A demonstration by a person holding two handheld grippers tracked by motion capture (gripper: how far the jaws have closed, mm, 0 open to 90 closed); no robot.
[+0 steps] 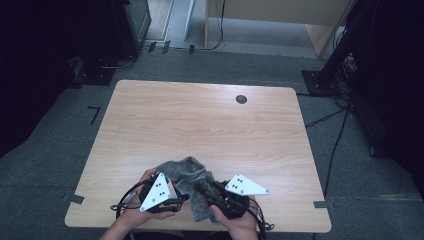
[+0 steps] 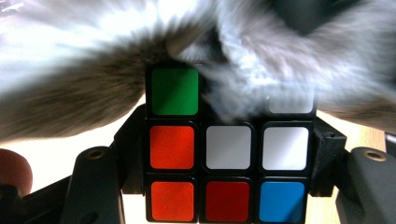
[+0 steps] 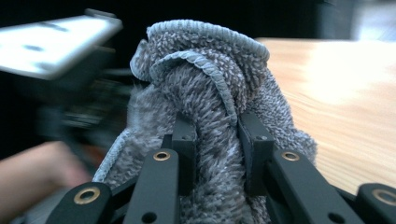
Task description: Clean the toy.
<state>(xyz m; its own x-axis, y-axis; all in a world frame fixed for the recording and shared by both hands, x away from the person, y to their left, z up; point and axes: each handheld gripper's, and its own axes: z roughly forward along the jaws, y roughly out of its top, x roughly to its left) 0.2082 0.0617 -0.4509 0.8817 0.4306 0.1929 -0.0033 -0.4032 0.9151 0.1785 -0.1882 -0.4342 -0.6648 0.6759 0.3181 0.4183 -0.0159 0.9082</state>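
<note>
Each pair of tongs is matte black plastic. The left tongs (image 1: 172, 196) carry a pale grey three-cornered plate marked with black dots; the right tongs (image 1: 202, 190) bear a like plate at 3 o'clock of them. Thin black cables loop out at 9 o'clock and 3 o'clock. In the gripper views the jaw links show brass-coloured eyelets, and the forearms are bare

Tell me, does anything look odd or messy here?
Nothing is spilled or broken. The puzzle cube clamped in the left gripper is scrambled, its colours mixed, and the grey cloth bunched in the right gripper drapes over it.
</note>
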